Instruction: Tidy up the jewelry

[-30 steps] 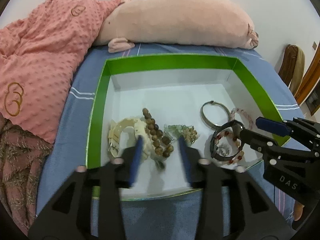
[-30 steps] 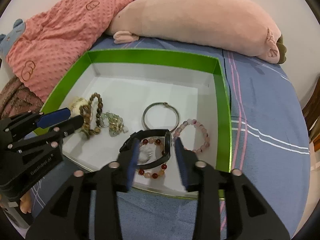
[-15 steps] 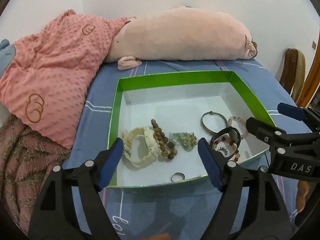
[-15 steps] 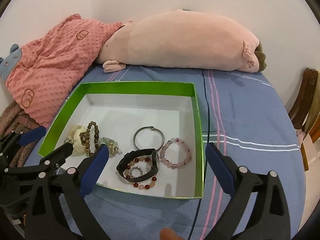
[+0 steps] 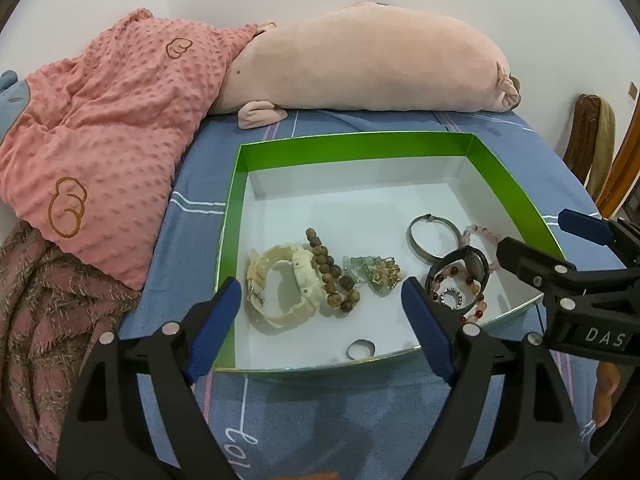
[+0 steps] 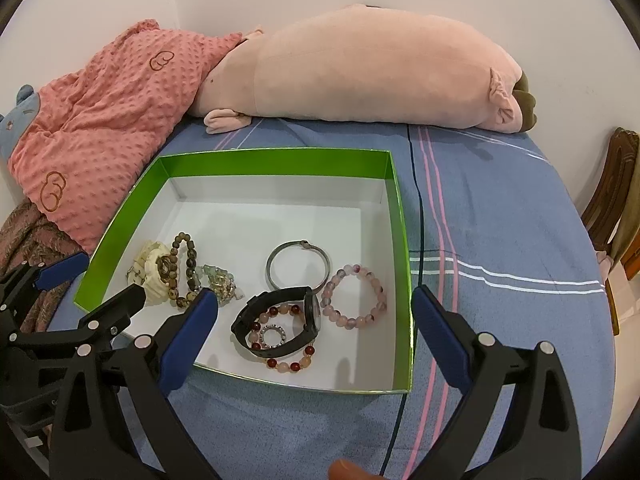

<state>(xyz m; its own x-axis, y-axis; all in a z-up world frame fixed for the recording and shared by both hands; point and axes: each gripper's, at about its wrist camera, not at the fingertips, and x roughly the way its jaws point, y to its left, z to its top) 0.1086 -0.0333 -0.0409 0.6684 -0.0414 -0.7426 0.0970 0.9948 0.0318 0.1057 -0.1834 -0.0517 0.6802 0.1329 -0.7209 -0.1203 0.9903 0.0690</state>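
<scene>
A green box with a white floor lies on the blue bedsheet. It holds a cream watch, a brown bead bracelet, a green-gold cluster, a metal bangle, a pink bead bracelet, a black watch over a red bead bracelet, and a small ring. My left gripper and right gripper are open, empty, held back above the box's near edge.
A long pink plush pillow lies behind the box. A pink dotted blanket is heaped on the left, over a brown throw. A wooden chair stands at the right bed edge.
Both grippers have opened wide and drawn back and up from the box. The small ring now lies on the box floor near the front edge.
</scene>
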